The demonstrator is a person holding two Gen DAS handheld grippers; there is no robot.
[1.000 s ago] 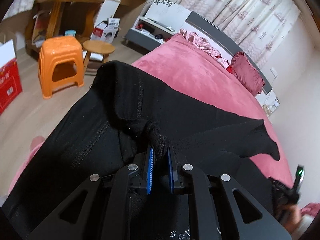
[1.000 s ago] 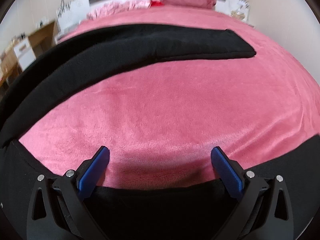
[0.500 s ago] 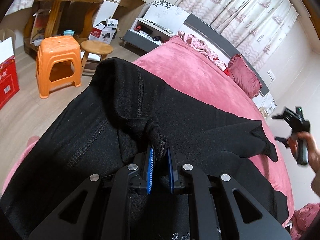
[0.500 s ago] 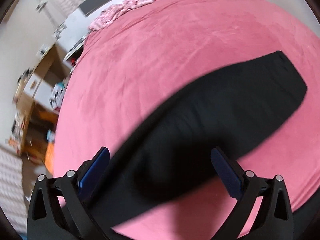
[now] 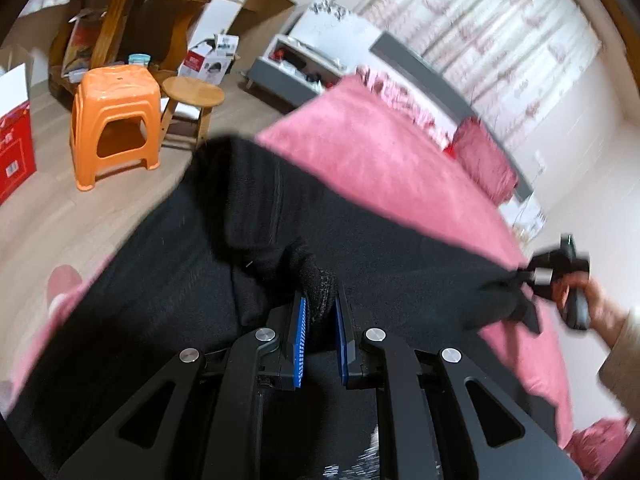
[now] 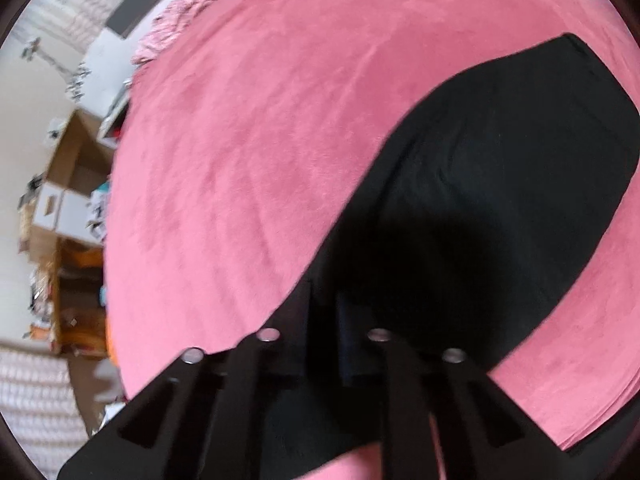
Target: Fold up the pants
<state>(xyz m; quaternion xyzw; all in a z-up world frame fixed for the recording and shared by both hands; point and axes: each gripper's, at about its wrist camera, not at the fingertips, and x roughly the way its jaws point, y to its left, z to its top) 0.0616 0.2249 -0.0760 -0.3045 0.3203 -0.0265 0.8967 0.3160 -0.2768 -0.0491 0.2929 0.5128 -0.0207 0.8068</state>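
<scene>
Black pants (image 5: 240,220) lie across the pink bed (image 5: 380,160). My left gripper (image 5: 320,300) is shut on a bunched fold of the pants near their upper part, black fabric pinched between the blue pads. In the left wrist view my right gripper (image 5: 524,276) meets the end of a pant leg at the far right, held by a person's hand (image 5: 588,296). In the right wrist view the right gripper (image 6: 324,300) has its jaws closing tight on the edge of the black leg (image 6: 500,180), which stretches away over the bedspread (image 6: 240,140).
An orange plastic stool (image 5: 112,116) and a round wooden stool (image 5: 192,94) stand on the floor left of the bed. A red box (image 5: 12,152) and a wooden desk (image 5: 132,4) sit further left. A pink pillow (image 5: 484,160) rests by the headboard.
The right gripper swung from the bare bedspread over to the pant leg's end, and its wide-open jaws came together on the fabric. The left gripper kept its hold and barely moved.
</scene>
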